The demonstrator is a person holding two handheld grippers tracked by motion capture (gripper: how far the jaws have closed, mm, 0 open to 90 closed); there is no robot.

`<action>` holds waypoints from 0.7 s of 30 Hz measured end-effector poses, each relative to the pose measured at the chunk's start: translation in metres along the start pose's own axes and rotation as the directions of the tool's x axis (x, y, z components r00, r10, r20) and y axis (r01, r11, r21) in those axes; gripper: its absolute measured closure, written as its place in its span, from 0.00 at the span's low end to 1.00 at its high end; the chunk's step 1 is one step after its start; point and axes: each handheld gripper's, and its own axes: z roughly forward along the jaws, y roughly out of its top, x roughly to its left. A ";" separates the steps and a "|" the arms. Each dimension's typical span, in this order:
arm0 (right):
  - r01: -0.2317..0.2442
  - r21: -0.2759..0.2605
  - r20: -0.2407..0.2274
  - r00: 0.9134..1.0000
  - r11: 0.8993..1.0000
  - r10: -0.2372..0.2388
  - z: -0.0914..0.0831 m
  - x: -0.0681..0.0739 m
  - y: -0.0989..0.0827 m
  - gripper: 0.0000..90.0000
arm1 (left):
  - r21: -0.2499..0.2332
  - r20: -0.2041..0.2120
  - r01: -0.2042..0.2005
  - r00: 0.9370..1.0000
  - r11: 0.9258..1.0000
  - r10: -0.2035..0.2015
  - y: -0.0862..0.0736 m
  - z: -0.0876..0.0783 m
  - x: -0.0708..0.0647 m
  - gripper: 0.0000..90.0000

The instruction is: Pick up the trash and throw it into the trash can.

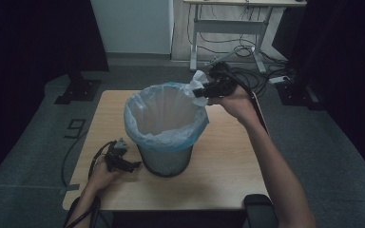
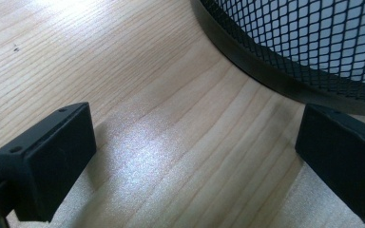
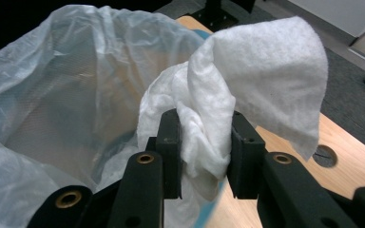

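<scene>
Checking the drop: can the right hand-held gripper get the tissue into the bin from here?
Probably yes. The right hand-held gripper holds the tissue at the bin rim, and the liner mouth gapes open.

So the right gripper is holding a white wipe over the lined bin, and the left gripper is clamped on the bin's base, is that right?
Not quite. The left gripper is not clamped on the bin: the left gripper view shows its jaws open over bare table, with the mesh base just beyond them. The rest stands: the right gripper holds the white wipe at the lined bin's rim.
</scene>
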 end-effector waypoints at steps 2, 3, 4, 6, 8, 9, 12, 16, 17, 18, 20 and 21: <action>0.006 0.001 -0.017 1.000 1.000 -0.006 0.007 0.005 0.003 0.77 | 0.000 0.000 0.000 1.000 1.000 0.000 0.000 0.000 0.000 0.00; 0.006 0.001 -0.017 1.000 1.000 -0.006 0.007 0.005 0.003 0.77 | 0.000 0.000 0.000 1.000 1.000 0.000 0.000 0.000 0.000 0.00; 0.017 0.012 -0.024 1.000 1.000 -0.017 0.015 0.009 0.005 0.77 | 0.000 0.000 0.000 1.000 1.000 0.000 0.000 0.000 0.000 0.00; 0.025 0.018 -0.038 0.999 1.000 -0.024 0.024 0.013 0.007 0.77 | 0.000 0.000 0.000 1.000 1.000 0.000 0.000 0.000 0.000 0.00; 0.032 0.021 -0.044 0.999 0.999 -0.031 0.028 0.014 0.007 0.77 | 0.000 0.000 0.000 1.000 1.000 0.000 0.000 0.000 0.000 0.00; 0.038 0.024 -0.051 0.998 0.999 -0.037 0.032 0.016 0.007 0.77 | 0.000 0.000 0.000 1.000 1.000 0.000 0.000 0.000 0.000 0.00; 0.053 0.045 -0.057 0.997 0.998 -0.050 0.045 0.020 0.007 0.77 | 0.000 0.000 0.000 1.000 1.000 0.000 0.000 0.000 0.000 0.00; 0.064 0.079 -0.064 0.996 0.995 -0.059 0.057 0.025 0.003 0.75 | 0.000 0.000 0.000 1.000 1.000 0.000 0.000 0.000 0.000 0.00; 0.066 0.087 -0.063 0.996 0.994 -0.060 0.060 0.026 0.002 0.75 | 0.000 0.000 0.000 1.000 1.000 0.000 0.000 0.000 0.000 0.00; 0.070 0.094 -0.064 0.996 0.993 -0.064 0.062 0.027 0.000 0.74 | 0.000 0.000 0.000 1.000 1.000 0.000 0.000 0.000 0.000 0.00; 0.074 0.106 -0.061 0.996 0.992 -0.067 0.065 0.028 -0.002 0.71 | 0.000 0.000 0.000 1.000 1.000 0.000 0.000 0.000 0.000 0.00; 0.081 0.109 -0.056 0.996 0.991 -0.076 0.066 0.028 -0.003 0.67 | 0.000 0.000 0.000 1.000 1.000 0.000 0.000 0.000 0.000 0.00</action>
